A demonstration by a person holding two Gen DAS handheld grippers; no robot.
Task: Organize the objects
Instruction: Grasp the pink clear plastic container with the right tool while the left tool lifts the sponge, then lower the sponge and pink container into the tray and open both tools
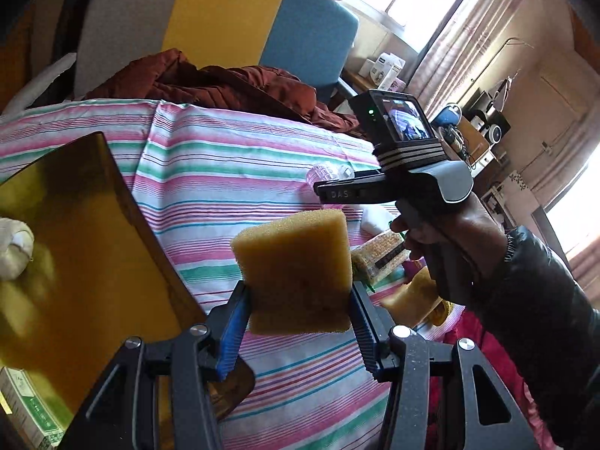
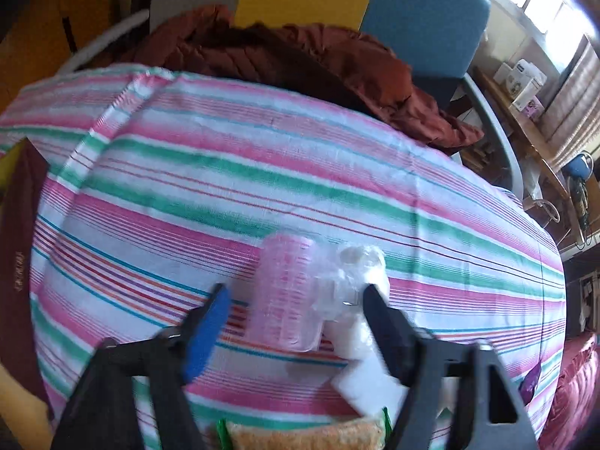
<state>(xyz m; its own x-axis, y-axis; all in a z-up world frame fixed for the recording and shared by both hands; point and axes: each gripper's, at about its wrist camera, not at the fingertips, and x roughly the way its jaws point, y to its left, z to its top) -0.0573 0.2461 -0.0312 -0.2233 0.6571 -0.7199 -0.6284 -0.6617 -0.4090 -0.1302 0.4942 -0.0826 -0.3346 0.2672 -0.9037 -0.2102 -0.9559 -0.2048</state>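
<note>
Left claw (image 1: pixel 298 313): pinching a yellow sponge (image 1: pixel 294 273), one pad against each side of its lower part; the sponge stands up between the fingers and is lifted clear of the striped cloth (image 1: pixel 210 172).
Beside the left claw: a shiny yellow tray (image 1: pixel 75 255) just to its left, with a white rounded thing (image 1: pixel 13 249) lying at the tray's far left edge, partly cut off.
Beyond the left claw: the right claw's handle and camera block (image 1: pixel 405 138), held in a hand (image 1: pixel 446 236) with a dark sleeve (image 1: pixel 543 318), up and to the right.
Under that hand: a packet of yellow grains (image 1: pixel 378 257) and a second yellow sponge (image 1: pixel 412 296) on the cloth, near the first sponge's right side.
Right claw (image 2: pixel 296 315): spread, pads touching nothing, though the view is blurred; no earlier view to compare.
Between the right claw's fingers: a pink ribbed roller (image 2: pixel 287 292) lying on the cloth, and a clear white plastic piece (image 2: pixel 352 281) just to its right, close to the right finger.
Below the right claw: a white block (image 2: pixel 369 386) and the edge of the grain packet (image 2: pixel 303 437).
Farther out: a rust-red quilted jacket (image 2: pixel 300 60) at the cloth's far edge, with a chair back in grey, yellow and blue (image 1: pixel 221 18) behind it.
</note>
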